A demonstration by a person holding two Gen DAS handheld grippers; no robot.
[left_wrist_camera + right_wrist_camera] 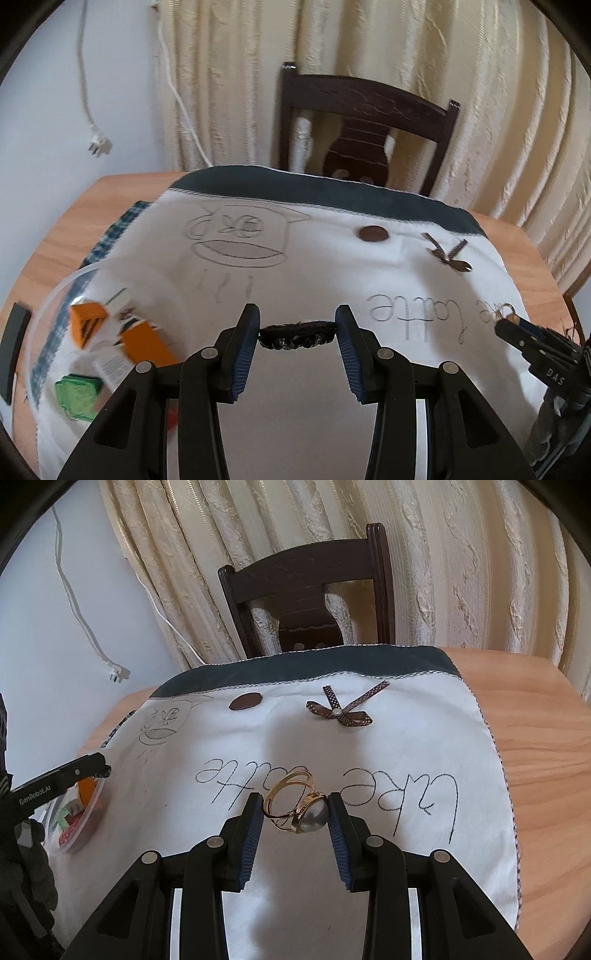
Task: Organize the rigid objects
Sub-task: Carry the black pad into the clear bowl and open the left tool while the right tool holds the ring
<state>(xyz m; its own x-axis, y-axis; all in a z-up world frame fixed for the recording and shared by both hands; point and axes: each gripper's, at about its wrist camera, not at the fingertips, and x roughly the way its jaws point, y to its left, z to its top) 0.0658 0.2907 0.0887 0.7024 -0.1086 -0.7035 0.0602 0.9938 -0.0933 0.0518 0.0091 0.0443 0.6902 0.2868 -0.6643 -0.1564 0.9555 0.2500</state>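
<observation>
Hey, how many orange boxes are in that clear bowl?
2, both in the clear bowl at the left: one orange box toward the far side, the other orange box just right of it. More may be hidden behind the left tongs.

The left gripper (297,334) held its jaws clamped on a small dark piece at lower centre; the right gripper (295,810) pinched a ring likewise.

left gripper (297,334): fingers (247,332) clamp black beaded piece (297,335) | clear bowl (55,295) lower left: orange boxes (86,321), green item (79,393) | white cloth (314,273) covers desk (74,221)
</observation>
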